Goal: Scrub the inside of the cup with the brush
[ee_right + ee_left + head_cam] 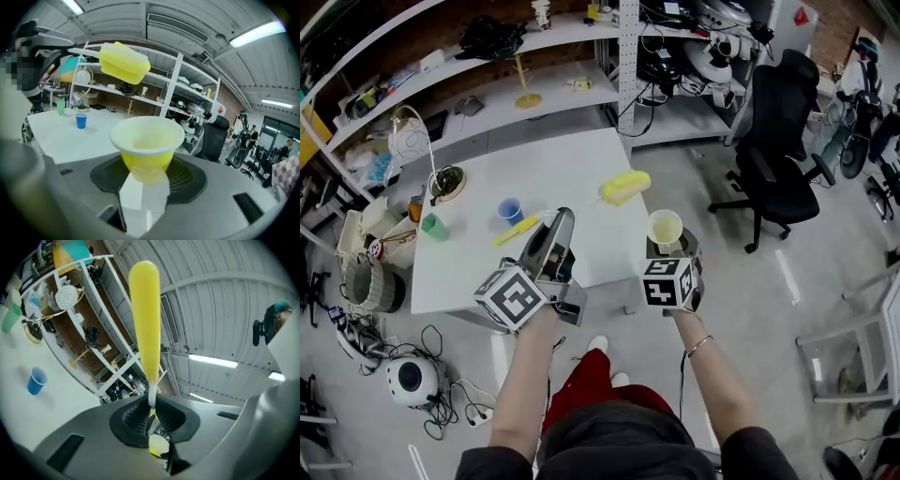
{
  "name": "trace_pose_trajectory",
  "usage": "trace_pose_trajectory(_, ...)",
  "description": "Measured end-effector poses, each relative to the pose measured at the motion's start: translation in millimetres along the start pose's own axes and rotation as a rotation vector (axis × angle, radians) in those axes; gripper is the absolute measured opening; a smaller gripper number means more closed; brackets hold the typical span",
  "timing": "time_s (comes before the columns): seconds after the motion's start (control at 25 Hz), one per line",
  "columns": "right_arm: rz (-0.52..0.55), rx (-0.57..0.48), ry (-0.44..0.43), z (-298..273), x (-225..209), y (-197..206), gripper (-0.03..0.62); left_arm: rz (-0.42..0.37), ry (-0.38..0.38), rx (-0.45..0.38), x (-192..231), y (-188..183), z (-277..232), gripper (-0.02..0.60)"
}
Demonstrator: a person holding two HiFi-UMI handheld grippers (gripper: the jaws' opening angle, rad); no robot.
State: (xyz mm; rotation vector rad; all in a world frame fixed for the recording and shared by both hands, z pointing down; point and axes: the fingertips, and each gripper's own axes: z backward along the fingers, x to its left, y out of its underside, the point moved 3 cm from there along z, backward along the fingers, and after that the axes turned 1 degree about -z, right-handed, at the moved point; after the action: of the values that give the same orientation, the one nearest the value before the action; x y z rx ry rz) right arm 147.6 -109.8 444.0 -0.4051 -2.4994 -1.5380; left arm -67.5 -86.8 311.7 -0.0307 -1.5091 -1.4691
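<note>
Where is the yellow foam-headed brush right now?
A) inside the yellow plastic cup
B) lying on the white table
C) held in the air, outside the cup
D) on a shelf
C: the left tool holds the yellow foam-headed brush up, its head clear of the yellow plastic cup.

brush (625,187) yellow, white neck; cup (665,228) yellow, whitish rim; small cup (510,210) blue; table (553,169) white; chair (778,122) black

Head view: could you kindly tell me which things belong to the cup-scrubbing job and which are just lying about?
Job:
yellow cup, in right gripper
yellow brush, in left gripper

Lying about:
blue cup
green cup
both on the white table
</note>
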Motion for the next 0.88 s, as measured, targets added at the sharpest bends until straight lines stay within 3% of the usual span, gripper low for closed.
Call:
trace_pose_trajectory(0.2, -0.055, -0.004, -0.053, -8, 16, -4, 0.239, -0.160, -0.088, -0.055, 2, -3, -3, 0.043)
trace_pose_trajectory(0.44, -0.080, -0.010, -0.108, -26, 34, -10, 0.239, -0.359, -0.172, -0.050, 15, 2, -14, 0.043)
trace_pose_trajectory(0.88, -0.088, 0.026, -0.179, -76, 55, -7, 0.239, -0.489, -0.231, 0.001, 54, 10, -44, 0.043)
